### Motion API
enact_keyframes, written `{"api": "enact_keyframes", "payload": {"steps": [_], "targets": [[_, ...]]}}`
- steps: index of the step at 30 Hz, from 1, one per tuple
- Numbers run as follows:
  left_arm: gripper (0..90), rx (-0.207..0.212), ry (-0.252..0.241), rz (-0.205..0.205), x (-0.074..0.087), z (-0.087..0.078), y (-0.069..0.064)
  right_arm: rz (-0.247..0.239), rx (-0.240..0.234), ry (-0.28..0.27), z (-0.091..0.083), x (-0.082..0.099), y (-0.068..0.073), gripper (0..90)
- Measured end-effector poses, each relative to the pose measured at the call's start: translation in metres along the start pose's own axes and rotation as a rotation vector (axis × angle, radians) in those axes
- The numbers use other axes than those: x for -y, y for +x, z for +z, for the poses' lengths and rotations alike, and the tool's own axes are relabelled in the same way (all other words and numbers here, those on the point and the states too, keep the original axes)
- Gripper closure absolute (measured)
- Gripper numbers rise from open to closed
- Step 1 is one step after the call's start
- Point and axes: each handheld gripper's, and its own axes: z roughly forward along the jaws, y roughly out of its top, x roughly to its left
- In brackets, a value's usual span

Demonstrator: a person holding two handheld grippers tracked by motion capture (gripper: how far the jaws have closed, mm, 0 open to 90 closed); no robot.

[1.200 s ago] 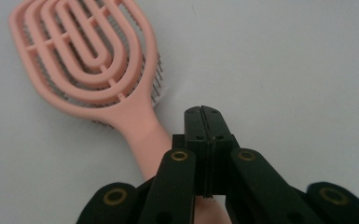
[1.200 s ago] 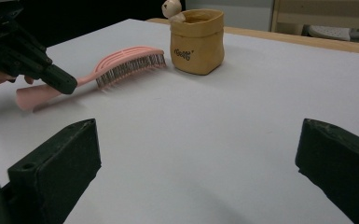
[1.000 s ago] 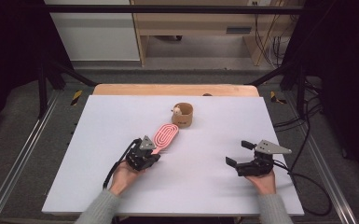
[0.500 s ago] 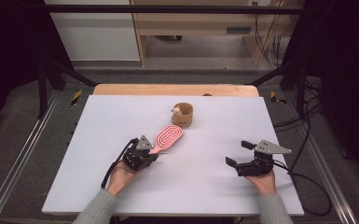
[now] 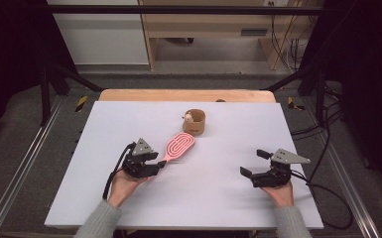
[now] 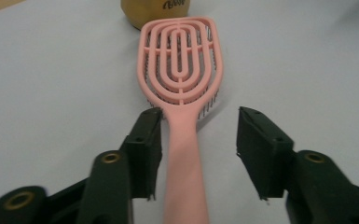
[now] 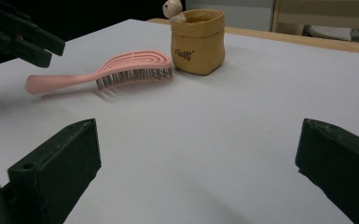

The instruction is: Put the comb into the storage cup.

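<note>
Two tongs work over a white table [image 5: 218, 198], each held in a person's hand. The left tongs [image 5: 158, 163] sit at the handle end of a pink hairbrush [image 5: 177, 147]; in the left gripper view the jaws are spread, with the handle running between them, one jaw just beside it and the other apart from it. The brush lies bristles down near the table's middle, its head pointing toward a small tan paper bag [image 5: 194, 122] that stands upright just beyond it, with a small pale figure [image 5: 189, 118] peeking over its rim. The right tongs [image 5: 252, 164] rest well apart on the right, jaws spread wide over bare table.
</note>
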Motion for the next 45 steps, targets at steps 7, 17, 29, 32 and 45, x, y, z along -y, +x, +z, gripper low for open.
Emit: {"api": "enact_keyframes", "payload": {"steps": [7, 17, 29, 32, 45], "targets": [[21.7, -0.024, -0.039, -0.060, -0.002, -0.007, 0.005, -0.001, 0.001, 0.001, 0.000, 0.000, 0.000, 0.5], [1.8, -0.037, -0.039, -0.063, -0.009, -0.014, 0.009, 0.000, 0.001, 0.001, 0.000, 0.000, 0.000, 0.5], [0.0, -0.055, -0.040, -0.057, -0.019, -0.021, 0.013, -0.001, 0.004, 0.002, 0.000, 0.000, 0.000, 0.5], [0.0, -0.043, -0.030, -0.045, -0.020, -0.018, 0.013, -0.001, 0.004, 0.003, 0.000, 0.000, 0.000, 0.5], [0.0, -0.052, 0.017, -0.052, -0.020, 0.003, 0.017, -0.001, 0.004, 0.004, 0.000, 0.000, 0.000, 0.5]]}}
